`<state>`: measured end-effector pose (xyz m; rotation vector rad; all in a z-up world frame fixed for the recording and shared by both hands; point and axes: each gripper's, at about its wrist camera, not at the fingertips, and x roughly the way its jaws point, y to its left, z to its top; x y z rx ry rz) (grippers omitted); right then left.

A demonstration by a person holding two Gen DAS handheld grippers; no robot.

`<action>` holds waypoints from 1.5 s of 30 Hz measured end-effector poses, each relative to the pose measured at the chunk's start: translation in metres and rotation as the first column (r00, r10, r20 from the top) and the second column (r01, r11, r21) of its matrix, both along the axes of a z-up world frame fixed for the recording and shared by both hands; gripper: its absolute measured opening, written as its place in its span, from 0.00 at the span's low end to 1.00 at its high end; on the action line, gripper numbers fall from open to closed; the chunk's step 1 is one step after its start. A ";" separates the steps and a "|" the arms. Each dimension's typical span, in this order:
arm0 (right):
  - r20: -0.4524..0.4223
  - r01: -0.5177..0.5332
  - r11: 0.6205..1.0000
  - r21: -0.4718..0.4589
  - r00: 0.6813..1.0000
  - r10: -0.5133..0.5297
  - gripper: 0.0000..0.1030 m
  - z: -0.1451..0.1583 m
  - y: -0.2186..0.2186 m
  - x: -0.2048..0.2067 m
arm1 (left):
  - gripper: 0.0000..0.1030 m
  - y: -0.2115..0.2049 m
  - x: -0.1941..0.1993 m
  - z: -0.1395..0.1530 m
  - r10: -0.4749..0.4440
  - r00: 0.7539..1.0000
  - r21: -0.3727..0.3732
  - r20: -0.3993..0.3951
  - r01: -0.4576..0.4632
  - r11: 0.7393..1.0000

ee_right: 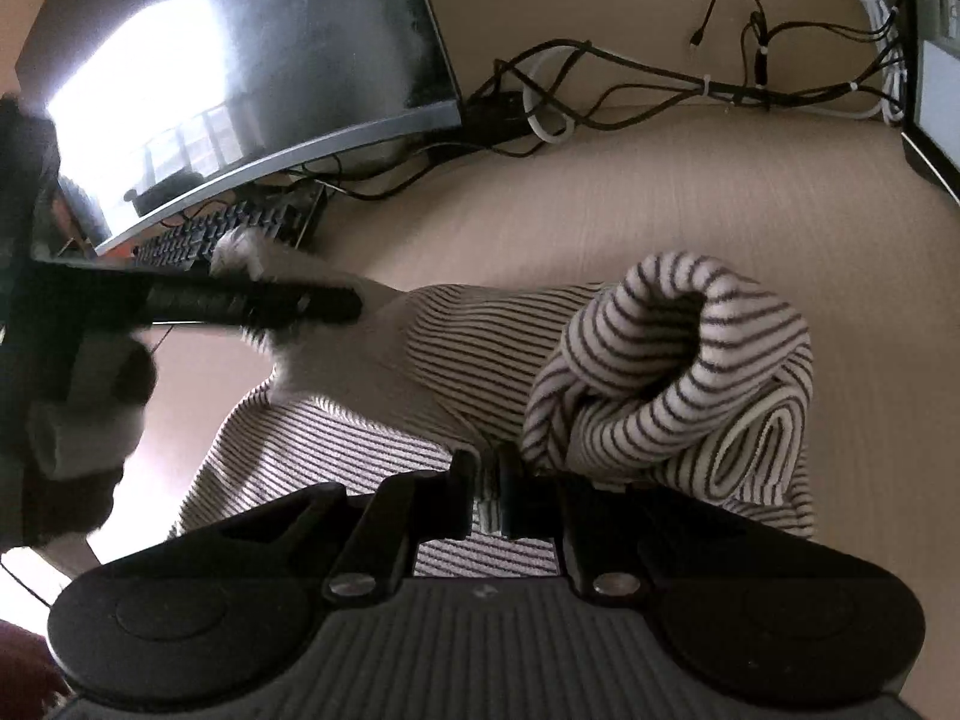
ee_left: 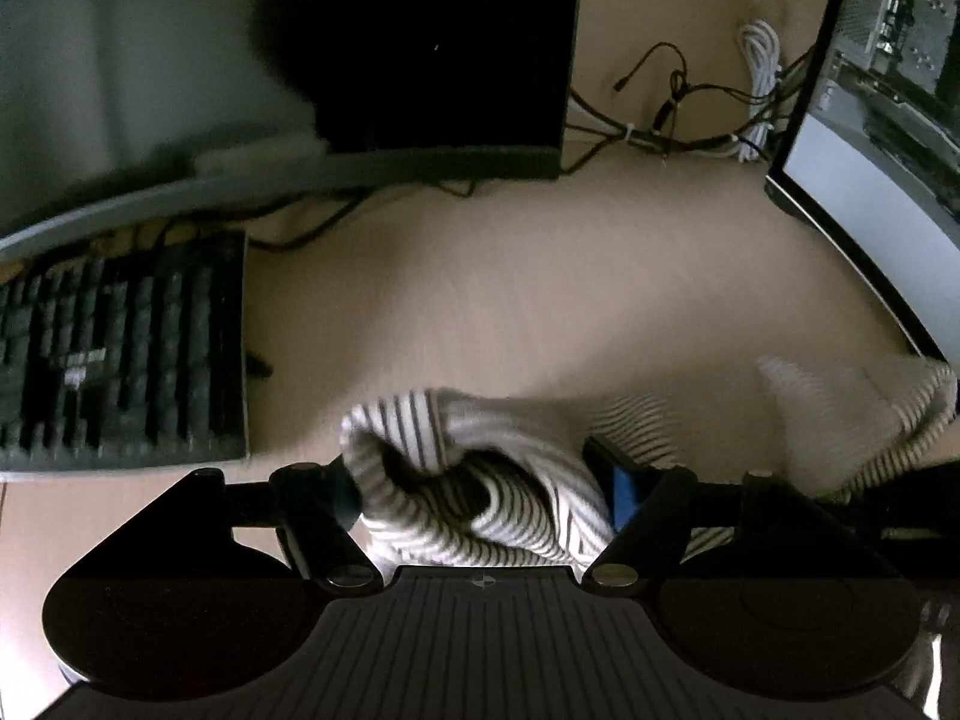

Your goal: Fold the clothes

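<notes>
A white garment with thin dark stripes (ee_right: 480, 360) lies bunched on the beige desk (ee_right: 660, 180). My right gripper (ee_right: 487, 483) is shut on a fold of the striped garment, and a rolled sleeve (ee_right: 678, 360) curls up just beyond it. In the left wrist view the same garment (ee_left: 480, 480) sits between the spread fingers of my left gripper (ee_left: 474, 480), which is open, with cloth bunched in the gap. The left gripper also shows in the right wrist view (ee_right: 252, 300), over the garment's far left corner.
A black keyboard (ee_left: 120, 360) lies left of the garment. A dark monitor (ee_left: 444, 48) stands behind it, and a second monitor (ee_left: 870, 210) at the right. Tangled black and white cables (ee_right: 690, 90) run along the desk's back edge.
</notes>
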<state>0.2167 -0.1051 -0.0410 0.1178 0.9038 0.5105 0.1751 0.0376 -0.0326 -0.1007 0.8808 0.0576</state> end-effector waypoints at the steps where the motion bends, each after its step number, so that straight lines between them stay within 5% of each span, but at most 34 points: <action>1: -0.001 -0.002 1.000 -0.006 1.000 0.002 0.07 0.003 0.000 0.000 | 0.75 0.000 -0.004 0.001 0.003 1.000 -0.003 0.000 -0.003 1.000; 6: 0.177 -0.034 0.998 0.043 0.984 0.026 0.09 0.056 -0.002 -0.017 | 0.75 -0.006 -0.016 0.003 -0.005 1.000 0.014 -0.004 0.005 1.000; 9: 0.237 0.009 1.000 -0.016 0.972 -0.005 0.24 0.069 -0.005 -0.015 | 0.76 -0.011 -0.024 0.001 -0.024 1.000 0.030 -0.011 0.025 0.999; 14: 0.119 0.127 0.983 -0.131 0.987 -0.111 0.25 0.029 -0.033 -0.008 | 0.84 -0.005 -0.039 -0.002 -0.036 0.998 -0.002 -0.045 0.036 0.999; 18: 0.158 0.117 0.981 -0.153 0.983 -0.093 0.25 0.014 -0.038 -0.021 | 0.81 0.008 -0.050 0.006 -0.035 0.997 -0.058 -0.063 0.031 0.998; 25: 0.205 0.147 0.972 -0.183 0.973 -0.108 0.25 0.010 -0.029 -0.024 | 0.79 0.025 -0.054 0.049 -0.026 0.998 -0.149 0.052 0.033 0.988; 29: 0.190 0.153 0.974 -0.165 0.974 -0.121 0.25 0.014 -0.035 -0.027 | 0.62 0.008 -0.029 0.024 -0.036 0.999 -0.105 -0.035 0.033 0.994; 31: 0.177 0.164 0.975 -0.151 0.975 -0.136 0.25 0.021 -0.041 -0.028 | 0.64 0.003 -0.025 0.012 -0.044 0.996 -0.090 -0.077 0.037 0.995; 34: 0.185 0.251 0.960 -0.122 0.956 -0.227 0.49 0.039 -0.061 -0.033 | 0.64 0.001 -0.029 0.006 -0.078 0.994 -0.071 -0.077 0.073 0.995; 35: 0.167 0.279 0.956 -0.096 0.951 -0.260 0.56 0.042 -0.071 -0.034 | 0.65 0.002 -0.030 0.006 -0.081 0.994 -0.079 -0.078 0.075 0.994; 40: -0.010 0.340 0.939 0.059 0.940 -0.340 0.56 0.030 -0.100 -0.033 | 0.72 0.002 -0.029 -0.003 -0.077 0.993 -0.080 -0.089 0.070 0.994; 45: -0.118 0.285 0.958 0.042 0.953 -0.279 0.53 -0.005 -0.077 -0.022 | 0.79 -0.001 -0.033 -0.011 -0.052 0.993 -0.082 -0.105 0.043 0.996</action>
